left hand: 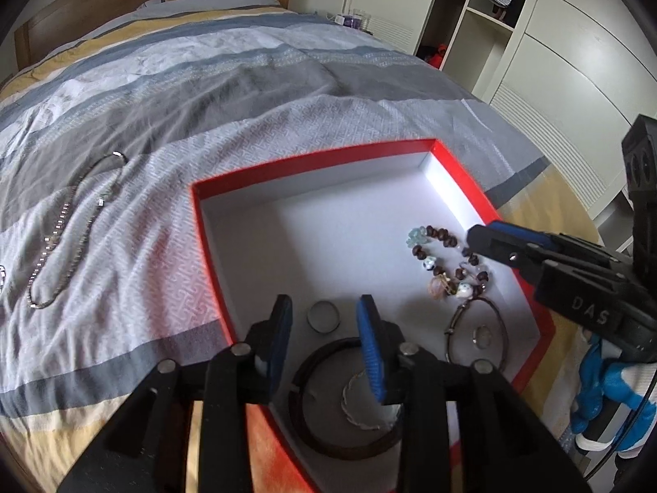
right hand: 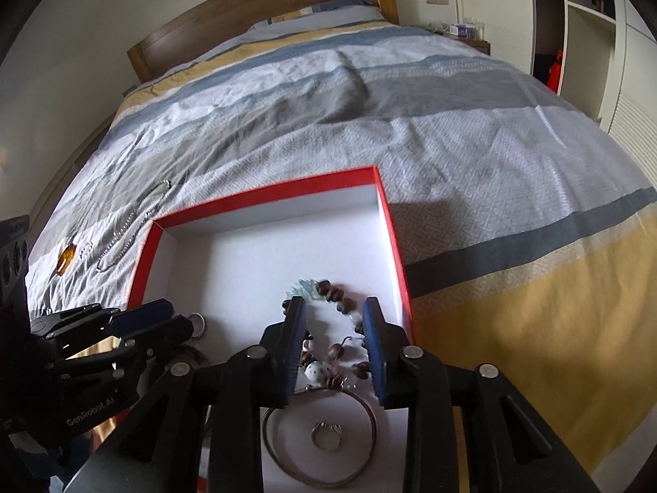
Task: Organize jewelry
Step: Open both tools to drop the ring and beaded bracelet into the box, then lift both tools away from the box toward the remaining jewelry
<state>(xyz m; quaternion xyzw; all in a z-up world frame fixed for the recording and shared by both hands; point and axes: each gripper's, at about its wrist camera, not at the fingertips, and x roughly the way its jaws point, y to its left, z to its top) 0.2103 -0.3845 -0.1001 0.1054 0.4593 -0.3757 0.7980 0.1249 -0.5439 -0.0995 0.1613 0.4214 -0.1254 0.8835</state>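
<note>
A red box with a white inside point(left hand: 312, 222) point(right hand: 263, 246) lies on the bed. In it lie a brown beaded bracelet point(left hand: 447, 263) point(right hand: 336, 328), a thin wire bangle point(left hand: 480, 328) point(right hand: 324, 443) around a ring point(right hand: 326, 435), a dark round bangle point(left hand: 328, 439) and a small round piece point(left hand: 323, 315). My left gripper point(left hand: 324, 320) is open and empty above the box's near corner. My right gripper point(right hand: 334, 328) is open and empty above the beaded bracelet; it also shows in the left wrist view point(left hand: 492, 242). Silver chains point(left hand: 70, 230) point(right hand: 127, 230) lie on the bedspread left of the box.
An amber piece point(right hand: 67, 260) and a small silver item point(right hand: 85, 250) lie on the bedspread beside the chains. The wooden headboard point(right hand: 263, 4) is at the far end. White wardrobes point(left hand: 554, 49) stand to the right of the bed.
</note>
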